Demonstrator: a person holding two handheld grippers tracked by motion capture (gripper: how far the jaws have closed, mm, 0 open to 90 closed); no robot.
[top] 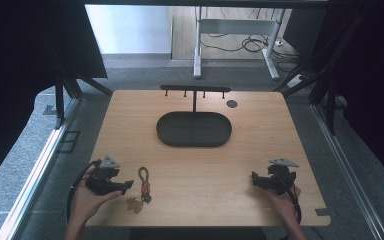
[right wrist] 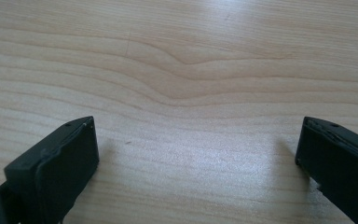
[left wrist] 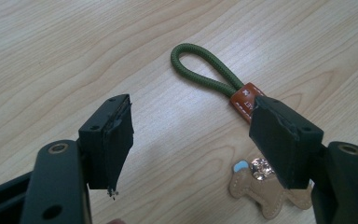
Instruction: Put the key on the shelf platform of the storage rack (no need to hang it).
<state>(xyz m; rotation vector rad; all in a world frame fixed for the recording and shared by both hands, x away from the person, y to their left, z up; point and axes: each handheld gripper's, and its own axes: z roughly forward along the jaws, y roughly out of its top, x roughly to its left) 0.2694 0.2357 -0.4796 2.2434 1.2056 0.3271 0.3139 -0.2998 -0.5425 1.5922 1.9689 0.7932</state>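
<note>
A keychain lies on the wooden table [top: 200, 165] near its front left: a green cord loop [left wrist: 200, 70] [top: 143, 173], an orange-brown leather tab [left wrist: 245, 100] [top: 145, 187] and a tan leather charm [left wrist: 256, 189] [top: 134, 204] with a metal ring. My left gripper [left wrist: 193, 140] [top: 125, 186] rests just left of the keychain, jaws open wide, nothing between them; its right jaw overlaps the tab in the left gripper view. My right gripper [right wrist: 196, 158] [top: 256, 180] sits at the front right, open over bare wood.
A black oval tray [top: 194, 129] lies in the middle of the table, with a black T-shaped hanger stand [top: 195, 90] with small hooks behind it. A small dark disc [top: 232, 104] lies at the back right. Dark curtains flank the table.
</note>
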